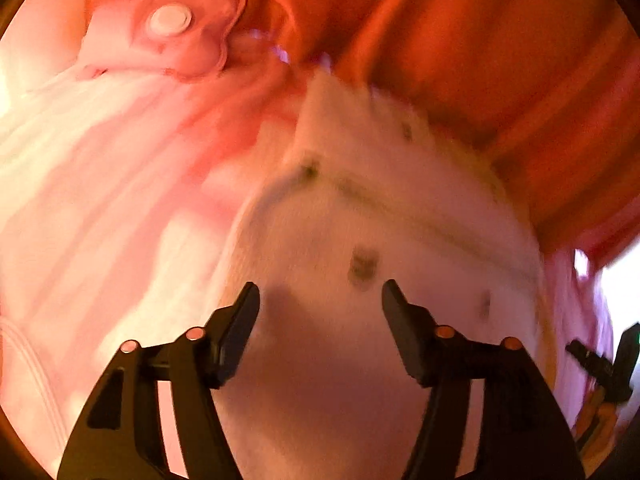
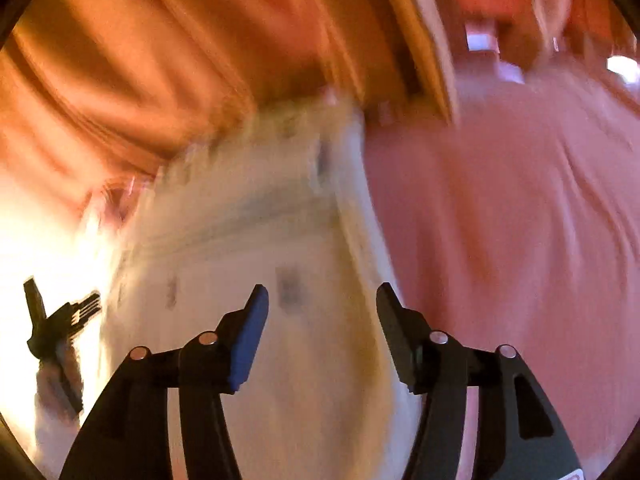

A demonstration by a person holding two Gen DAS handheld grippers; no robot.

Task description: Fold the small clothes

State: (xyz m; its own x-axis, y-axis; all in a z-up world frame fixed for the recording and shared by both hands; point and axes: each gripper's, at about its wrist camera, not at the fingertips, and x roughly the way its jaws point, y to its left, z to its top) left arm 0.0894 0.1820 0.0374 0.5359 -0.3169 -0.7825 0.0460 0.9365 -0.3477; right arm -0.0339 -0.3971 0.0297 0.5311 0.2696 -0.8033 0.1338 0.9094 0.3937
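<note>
Orange-red bedding (image 1: pixel 500 60): we read it as the work surface, bearing all the laundry.
Pink garment (image 1: pixel 100 160) with snap tab (image 1: pixel 170 20): lies left of the piece in hand, probably awaiting its turn.
Small white spotted garment (image 1: pixel 360 220): flat on the bedding under both tools; blur hides whether it is folded.
Left gripper (image 1: pixel 320 300), right gripper (image 2: pixel 322 300): jaws apart, gripping nothing, so we judge the cloth released.
</note>
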